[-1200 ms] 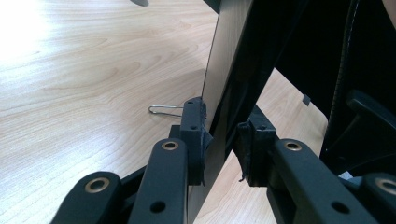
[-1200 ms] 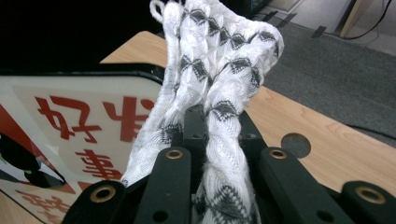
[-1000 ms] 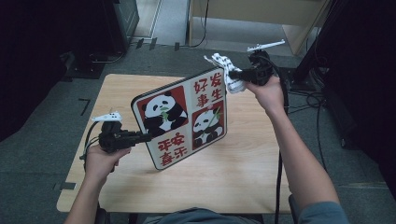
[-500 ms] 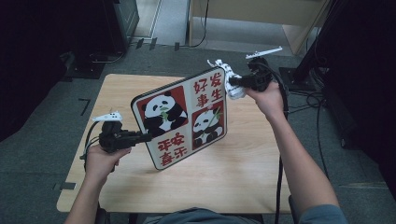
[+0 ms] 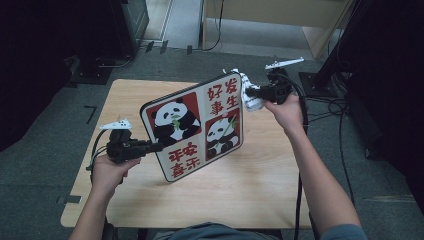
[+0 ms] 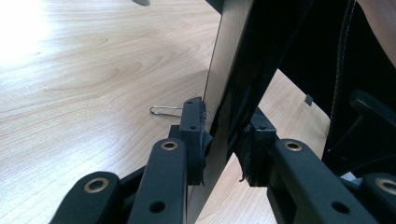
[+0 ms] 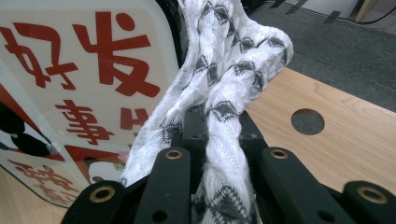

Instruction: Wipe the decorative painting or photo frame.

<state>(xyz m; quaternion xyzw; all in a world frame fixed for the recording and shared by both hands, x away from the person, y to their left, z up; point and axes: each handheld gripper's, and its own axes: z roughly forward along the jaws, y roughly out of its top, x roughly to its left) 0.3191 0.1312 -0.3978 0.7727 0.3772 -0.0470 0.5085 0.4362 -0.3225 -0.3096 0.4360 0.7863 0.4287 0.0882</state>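
While the left gripper (image 5: 150, 146) pinches the panda board's (image 5: 195, 125) lower edge, the right gripper (image 5: 250, 92), clamping the cloth (image 7: 224, 74), meets the opposite upper corner.

A tilted panda board (image 5: 195, 125) with red characters is held above the table, a white patterned cloth (image 5: 248, 92) at its upper edge.

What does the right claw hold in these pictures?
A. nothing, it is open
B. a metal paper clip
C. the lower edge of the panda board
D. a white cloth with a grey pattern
D: in the right gripper view the right claw is shut on the white cloth, which lies against the panda board.
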